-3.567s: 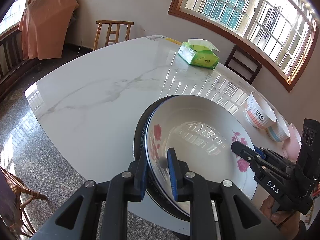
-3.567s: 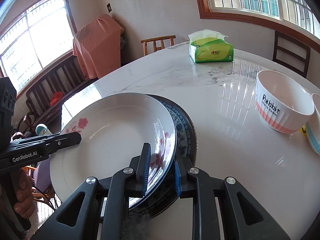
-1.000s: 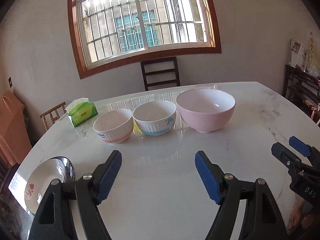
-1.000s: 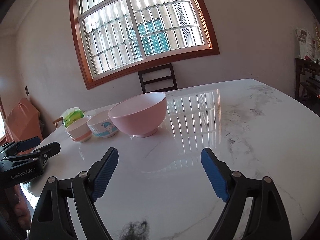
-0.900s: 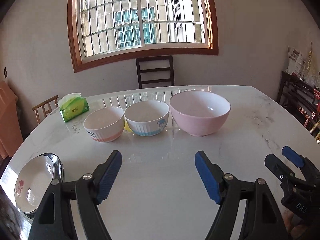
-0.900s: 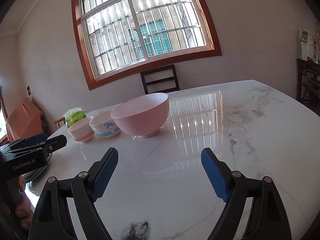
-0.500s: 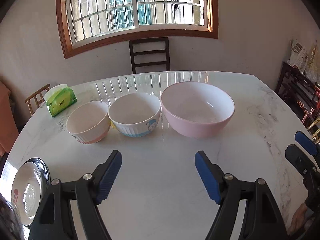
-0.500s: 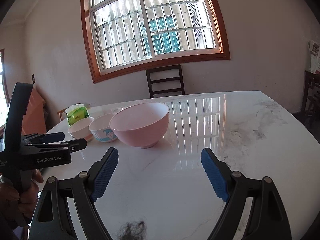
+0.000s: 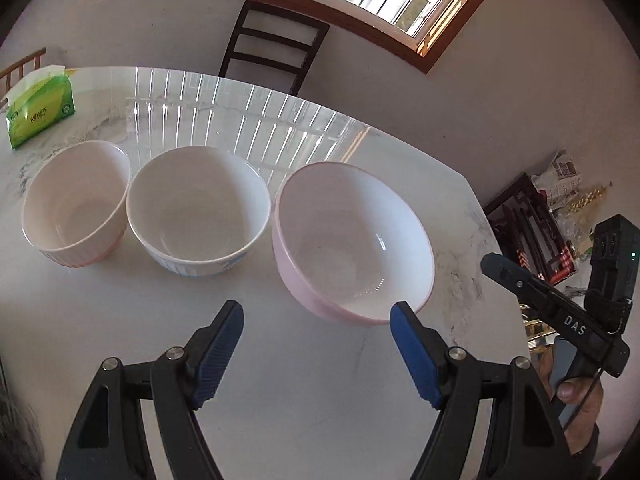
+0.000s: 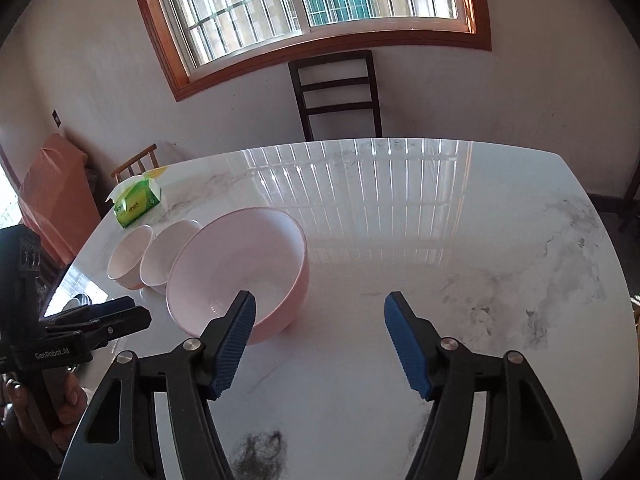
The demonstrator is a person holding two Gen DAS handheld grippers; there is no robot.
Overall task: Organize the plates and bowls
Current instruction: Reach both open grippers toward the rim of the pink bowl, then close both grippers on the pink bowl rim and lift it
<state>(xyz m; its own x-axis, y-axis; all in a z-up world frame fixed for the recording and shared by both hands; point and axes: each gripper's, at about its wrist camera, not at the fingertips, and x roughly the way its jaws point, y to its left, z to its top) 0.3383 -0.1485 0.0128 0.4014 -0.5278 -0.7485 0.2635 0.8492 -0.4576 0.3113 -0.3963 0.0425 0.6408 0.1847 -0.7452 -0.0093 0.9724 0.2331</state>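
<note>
**Both grippers empty above the marble table, three bowls in a row ahead**

While the left gripper (image 9: 316, 344) hangs over bare marble with its blue pads spread wide and nothing between them, the right gripper (image 10: 320, 340) is also empty, its jaws closing but with a clear gap left between the pads. From the left wrist view the right gripper shows at the right edge, off the table's side, a hand (image 9: 576, 396) wrapped round its handle. From the right wrist view the left gripper shows at the lower left, gripped by the other hand (image 10: 36, 408).

Just beyond the fingertips stands the pink bowl (image 9: 352, 244), upright and empty on the marble table (image 9: 300, 380); the left gripper's right-hand pad lies near its rim, and the right gripper's left-hand pad overlaps its near wall in the picture, though whether it touches cannot be told. Beside it to the left sits the blue-patterned bowl (image 9: 198, 210), and next along the ribbed bowl with an orange base (image 9: 74, 208); the three stand close in a line, all open side up.

Farther back, near the table's far left corner, lies a green tissue pack (image 9: 38, 114). Behind the table a dark chair (image 10: 336, 94) stands against the wall under a wood-framed window (image 10: 312, 4).
</note>
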